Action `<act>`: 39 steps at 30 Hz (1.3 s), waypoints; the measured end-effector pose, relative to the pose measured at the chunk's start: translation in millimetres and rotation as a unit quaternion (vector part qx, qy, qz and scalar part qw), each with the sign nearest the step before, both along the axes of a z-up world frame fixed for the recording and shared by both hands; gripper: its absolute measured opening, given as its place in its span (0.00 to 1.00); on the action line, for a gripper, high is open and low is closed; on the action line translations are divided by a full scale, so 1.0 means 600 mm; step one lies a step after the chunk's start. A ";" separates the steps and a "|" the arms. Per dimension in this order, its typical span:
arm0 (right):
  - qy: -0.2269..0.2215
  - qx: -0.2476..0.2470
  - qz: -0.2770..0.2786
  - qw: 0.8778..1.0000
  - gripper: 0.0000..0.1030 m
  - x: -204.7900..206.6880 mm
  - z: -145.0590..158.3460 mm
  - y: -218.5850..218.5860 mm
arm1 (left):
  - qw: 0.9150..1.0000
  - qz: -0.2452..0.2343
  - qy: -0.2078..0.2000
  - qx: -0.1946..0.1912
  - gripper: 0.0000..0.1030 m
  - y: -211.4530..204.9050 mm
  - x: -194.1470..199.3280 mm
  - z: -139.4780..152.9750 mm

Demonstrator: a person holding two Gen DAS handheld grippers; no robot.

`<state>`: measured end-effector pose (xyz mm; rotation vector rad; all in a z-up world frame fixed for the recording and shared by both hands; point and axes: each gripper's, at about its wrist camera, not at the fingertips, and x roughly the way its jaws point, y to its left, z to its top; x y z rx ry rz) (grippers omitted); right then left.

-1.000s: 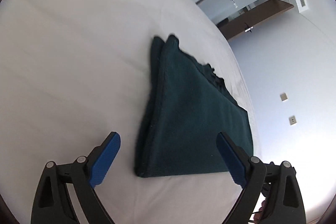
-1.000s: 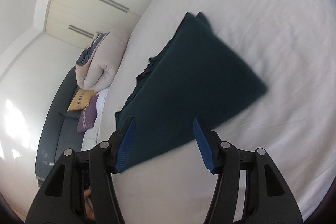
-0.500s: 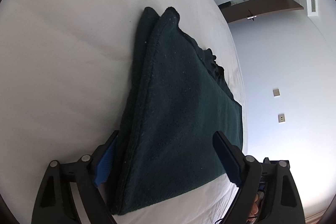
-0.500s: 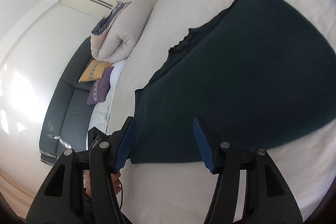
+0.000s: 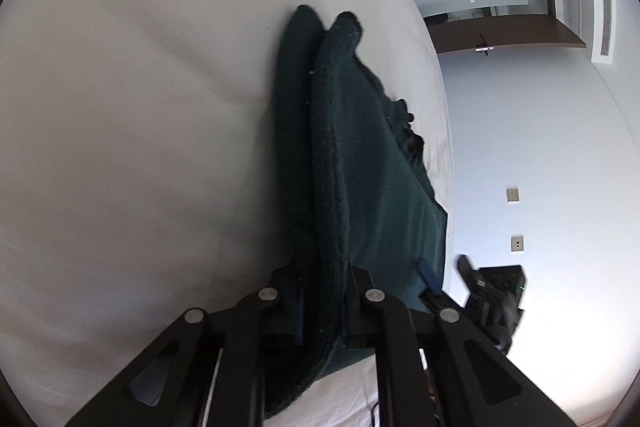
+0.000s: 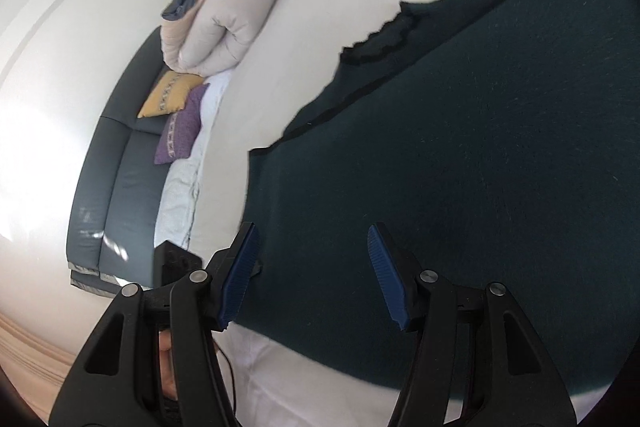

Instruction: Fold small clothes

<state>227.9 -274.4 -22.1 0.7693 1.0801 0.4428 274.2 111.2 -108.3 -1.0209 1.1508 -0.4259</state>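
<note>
Folded dark green fleece garment [image 5: 372, 187] lying on the white bed sheet [image 5: 140, 107], near the bed's edge on the side of the pale wall. Left hand-held gripper [image 5: 322, 307] clamped on the garment's thick folded edge, jaws just drawn together with the doubled layers pinched between the blue pads, black frame arms meeting close at the bottom of the left wrist view. Two rounded corners of the fold standing up at the far end, one just beside the other. Wavy black trim showing along the garment's side toward the wall.

Right hand-held gripper [image 6: 312, 275] held over the same garment [image 6: 480, 147], jaws standing apart, blue ribbed fingers [image 6: 240, 279] not pressing on the cloth. Left finger at the garment's edge, right finger over its flat top. From the left wrist view, right hand-held gripper [image 5: 444, 277] seen at the garment's wall-side corner, one blue pad against the cloth edge, contact impossible to tell.

Beyond the bed in the right wrist view: rolled beige duvet [image 6: 224, 23], yellow cushion [image 6: 168, 95] and purple cushion [image 6: 180, 127] on a dark grey sofa [image 6: 112, 195]. Open wooden doorway [image 5: 500, 3] at the far end in the left wrist view.
</note>
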 end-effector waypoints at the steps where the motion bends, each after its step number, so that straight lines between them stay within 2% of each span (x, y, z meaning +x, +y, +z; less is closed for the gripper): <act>1: 0.012 -0.001 -0.002 1.000 0.54 0.009 -0.016 -0.003 | 1.000 -0.001 -0.006 0.001 0.10 -0.003 0.000 0.010; 3: 0.031 0.013 -0.010 0.999 0.54 0.018 -0.038 -0.011 | 1.000 -0.014 -0.024 0.014 0.10 -0.021 0.004 0.043; 5: 0.027 0.044 -0.016 0.999 0.54 0.021 -0.046 -0.024 | 0.998 -0.033 -0.048 0.031 0.10 -0.056 0.011 0.085; 6: 0.025 0.051 -0.017 0.998 0.58 0.022 -0.047 -0.028 | 0.997 -0.041 -0.057 0.037 0.10 -0.070 0.013 0.100; 7: 0.022 0.062 -0.019 0.998 0.62 0.024 -0.047 -0.035 | 0.995 -0.051 -0.070 0.046 0.10 -0.094 0.017 0.120; 11: 0.017 0.128 -0.029 0.991 0.67 0.039 -0.047 -0.078 | 0.986 -0.102 -0.112 0.064 0.10 -0.213 0.036 0.175; 14: 0.012 0.185 -0.051 0.981 0.76 0.054 -0.046 -0.129 | 0.974 -0.149 -0.140 0.098 0.10 -0.319 0.044 0.191; 17: 0.016 0.234 -0.062 0.970 0.78 0.080 -0.047 -0.175 | 0.966 -0.192 -0.142 0.100 0.10 -0.408 0.051 0.170; 18: 0.021 0.241 -0.060 0.968 0.78 0.088 -0.051 -0.183 | 0.964 -0.203 -0.142 0.101 0.16 -0.429 0.051 0.161; 19: 0.028 0.243 -0.061 0.968 0.78 0.098 -0.056 -0.196 | 0.962 -0.212 -0.141 0.102 0.27 -0.445 0.051 0.153; 20: 0.034 0.239 -0.067 0.968 0.78 0.105 -0.059 -0.210 | 0.961 -0.222 -0.132 0.093 0.34 -0.456 0.048 0.147; 21: 0.037 0.236 -0.072 0.968 0.78 0.109 -0.062 -0.221 | 0.962 -0.225 -0.133 0.080 0.52 -0.462 0.042 0.144; 22: 0.039 0.237 -0.074 0.968 0.78 0.113 -0.065 -0.229 | 0.962 -0.225 -0.140 0.070 0.60 -0.462 0.036 0.145; 23: 0.041 0.239 -0.073 0.967 0.78 0.115 -0.067 -0.235 | 0.961 -0.224 -0.150 0.068 0.74 -0.461 0.031 0.148; 24: 0.042 0.237 -0.071 0.968 0.78 0.118 -0.069 -0.240 | 0.959 -0.221 -0.162 0.073 0.81 -0.457 0.025 0.154; 26: 0.041 0.229 -0.065 0.970 0.78 0.125 -0.071 -0.239 | 0.958 -0.215 -0.172 0.079 0.81 -0.440 0.018 0.161; 29: 0.042 0.204 -0.049 0.977 0.78 0.127 -0.063 -0.233 | 0.963 -0.196 -0.172 0.070 0.81 -0.396 0.013 0.161; 31: 0.050 0.171 -0.036 0.983 0.78 0.133 -0.056 -0.221 | 0.967 -0.175 -0.166 0.079 0.81 -0.361 0.010 0.151; 35: 0.057 0.078 0.009 0.995 0.78 0.150 -0.035 -0.178 | 0.977 -0.146 -0.140 0.065 0.81 -0.305 0.008 0.114; 38: 0.063 0.023 0.029 0.997 0.65 0.157 -0.029 -0.145 | 0.976 -0.147 -0.143 0.072 0.81 -0.285 -0.004 0.105; 39: 0.066 0.011 0.030 0.997 0.53 0.158 -0.029 -0.140 | 0.976 -0.148 -0.144 0.075 0.81 -0.289 -0.005 0.106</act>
